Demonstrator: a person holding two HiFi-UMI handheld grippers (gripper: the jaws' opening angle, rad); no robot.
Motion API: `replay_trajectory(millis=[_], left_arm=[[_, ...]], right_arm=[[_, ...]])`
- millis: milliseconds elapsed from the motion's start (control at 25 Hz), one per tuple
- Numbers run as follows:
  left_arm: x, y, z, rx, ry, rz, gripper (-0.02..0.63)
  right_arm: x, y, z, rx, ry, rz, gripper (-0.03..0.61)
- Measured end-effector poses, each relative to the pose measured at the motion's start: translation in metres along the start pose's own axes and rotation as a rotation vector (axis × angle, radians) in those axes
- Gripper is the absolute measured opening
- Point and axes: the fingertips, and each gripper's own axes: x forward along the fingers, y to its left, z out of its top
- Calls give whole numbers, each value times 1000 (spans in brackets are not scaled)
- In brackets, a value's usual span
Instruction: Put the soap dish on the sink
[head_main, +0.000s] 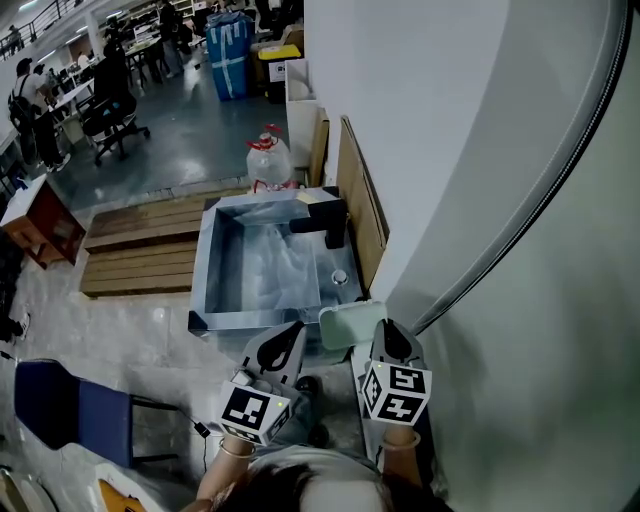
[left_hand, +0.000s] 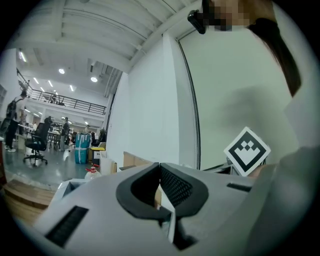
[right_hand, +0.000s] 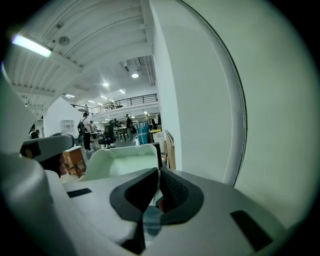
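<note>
**Right gripper** (right_hand: 159, 175): jaws clenched, apparently pinching the right rim of the soap dish (right_hand: 122, 160). The dish stands out ahead and to the left of the jaws, hollow side up.

**Left gripper** (left_hand: 160, 169): jaws closed on each other with nothing between them. In the head view it (head_main: 283, 347) hangs just left of the dish, not touching it.

**Soap dish** (head_main: 348, 326): pale green, at the near right corner of the sink (head_main: 200, 272) and overlapping the rim there. My right gripper (head_main: 388, 338) is on its right side. I cannot tell whether it rests on the rim or is held just above it.

**Sink:** steel basin with a black tap (head_main: 325, 222) on the far right edge. The right edge runs along the wall.

**Beyond the sink:** a clear bottle with a red cap (head_main: 268, 160) past the far edge, and wooden decking (head_main: 140, 250) off the left edge.

**Task status:** I judge it nearly complete, since the dish is already brought to the sink. Still to do are seating it flat on the corner ledge, opening the right jaws and drawing clear.
</note>
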Motion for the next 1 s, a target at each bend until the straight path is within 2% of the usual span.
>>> replay_trajectory(millis=[1000], left_arm=[[78,50,-5,-39,2,-10,9]], right_arm=[[90,-10,2,-54,98,-14,34]])
